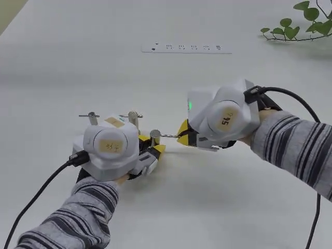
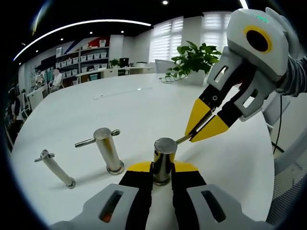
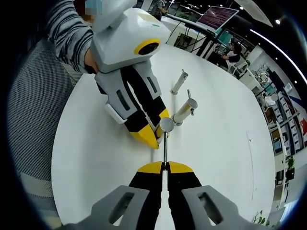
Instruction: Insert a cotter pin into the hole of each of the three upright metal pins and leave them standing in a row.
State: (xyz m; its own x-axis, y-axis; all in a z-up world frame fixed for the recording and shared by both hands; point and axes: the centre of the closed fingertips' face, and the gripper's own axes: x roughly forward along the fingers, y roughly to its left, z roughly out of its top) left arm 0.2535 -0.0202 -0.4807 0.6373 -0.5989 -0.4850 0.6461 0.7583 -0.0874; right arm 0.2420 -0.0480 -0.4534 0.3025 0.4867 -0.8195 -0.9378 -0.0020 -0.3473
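Left claw (image 2: 163,167) clamps an upright metal pin (image 2: 164,153) on the worktop (image 1: 218,202); right claw (image 3: 164,165), clenched on a cotter pin (image 3: 164,143), holds its tip at that pin's head

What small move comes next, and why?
Probably push the cotter pin straight into the metal pin: the right gripper holds it with its tip at that pin's side, and the left gripper clamps the pin upright. The other two pins already carry theirs.

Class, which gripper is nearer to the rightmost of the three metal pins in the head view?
Left. The left gripper is shut on that metal pin, with its jaws touching both sides. The right gripper is apart from it, holding a cotter pin whose tip reaches the pin.
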